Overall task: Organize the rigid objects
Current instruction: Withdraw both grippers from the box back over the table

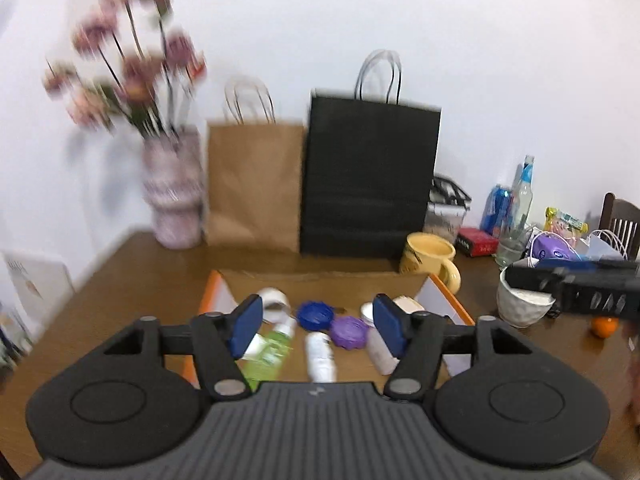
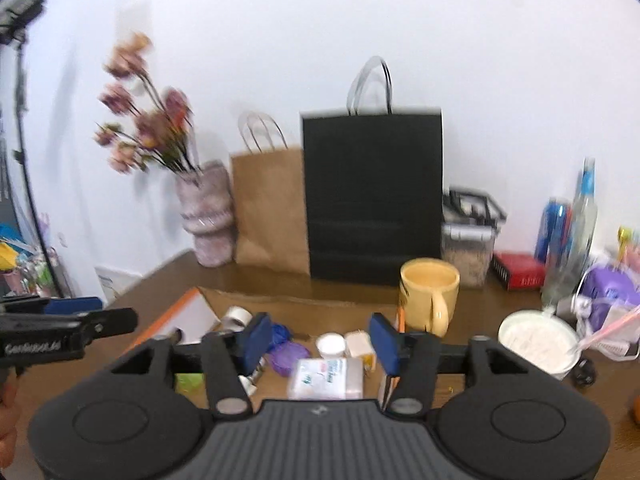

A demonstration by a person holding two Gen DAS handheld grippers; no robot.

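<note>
Only rightward: clear packet (image 2: 326, 378).

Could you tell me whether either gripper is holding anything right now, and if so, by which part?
Nothing is held. The left gripper and the right gripper both stand open above the cardboard box, with nothing between their pads.

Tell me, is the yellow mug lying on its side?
No, the yellow mug stands upright on the table with its open mouth facing up, just in front of the black bag.
</note>
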